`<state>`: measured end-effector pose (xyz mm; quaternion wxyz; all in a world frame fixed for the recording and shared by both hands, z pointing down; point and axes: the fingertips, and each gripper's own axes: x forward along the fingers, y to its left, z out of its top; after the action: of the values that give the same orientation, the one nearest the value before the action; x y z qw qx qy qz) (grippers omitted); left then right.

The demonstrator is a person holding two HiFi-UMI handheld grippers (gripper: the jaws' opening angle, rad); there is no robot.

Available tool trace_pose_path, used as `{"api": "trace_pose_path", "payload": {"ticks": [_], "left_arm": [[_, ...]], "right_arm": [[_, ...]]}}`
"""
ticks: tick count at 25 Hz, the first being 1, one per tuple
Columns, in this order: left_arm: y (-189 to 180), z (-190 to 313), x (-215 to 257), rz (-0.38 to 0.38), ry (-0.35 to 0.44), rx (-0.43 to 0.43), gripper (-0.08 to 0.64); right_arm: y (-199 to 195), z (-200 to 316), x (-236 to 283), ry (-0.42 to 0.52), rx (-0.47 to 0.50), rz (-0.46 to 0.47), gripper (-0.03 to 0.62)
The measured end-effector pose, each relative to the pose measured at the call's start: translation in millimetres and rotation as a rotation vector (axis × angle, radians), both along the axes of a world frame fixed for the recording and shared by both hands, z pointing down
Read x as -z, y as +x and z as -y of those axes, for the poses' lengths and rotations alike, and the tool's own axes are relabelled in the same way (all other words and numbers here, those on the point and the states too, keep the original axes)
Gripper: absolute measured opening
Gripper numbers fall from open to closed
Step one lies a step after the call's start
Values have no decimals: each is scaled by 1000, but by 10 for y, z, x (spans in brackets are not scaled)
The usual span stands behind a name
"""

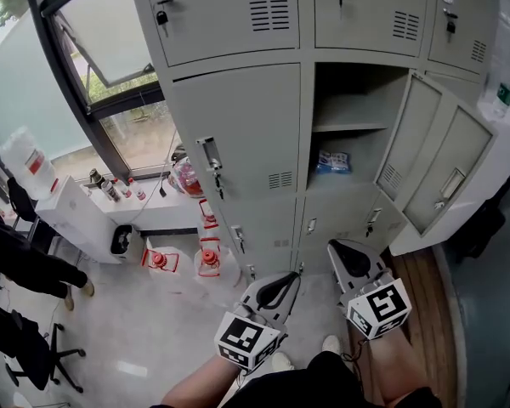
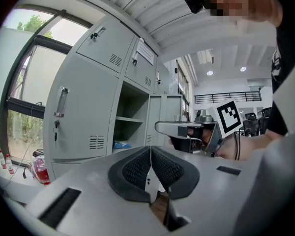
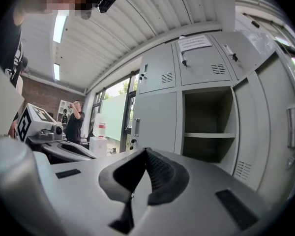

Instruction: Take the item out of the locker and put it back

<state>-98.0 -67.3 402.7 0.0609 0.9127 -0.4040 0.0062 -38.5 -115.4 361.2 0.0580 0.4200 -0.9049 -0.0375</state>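
In the locker (image 1: 357,92), packet (image 1: 332,161) lies beyond both tongs (image 1: 291,279) (image 1: 338,249).

You see the grey locker (image 1: 357,92) with its door (image 1: 442,160) swung wide right; the blue-and-white packet (image 1: 332,161) lies flat inside, below the shelf (image 1: 350,127).

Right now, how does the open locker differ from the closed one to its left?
The open locker has its door swung out to the right; the closed locker is shut flush. The open locker shows a shelf and a blue-and-white packet below it; the closed locker hides its inside. Both are grey metal with vent slots.
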Motion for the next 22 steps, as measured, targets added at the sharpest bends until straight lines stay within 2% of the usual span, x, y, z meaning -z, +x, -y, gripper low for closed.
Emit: {"api": "trace_pose_path", "payload": {"ticks": [11, 22], "left_arm": [[104, 155, 64, -3, 16, -26, 20], [454, 648, 124, 7, 32, -30, 20]], "right_arm": [[233, 449, 318, 116, -88, -99, 52], [550, 1137, 281, 140, -114, -197, 52]]}}
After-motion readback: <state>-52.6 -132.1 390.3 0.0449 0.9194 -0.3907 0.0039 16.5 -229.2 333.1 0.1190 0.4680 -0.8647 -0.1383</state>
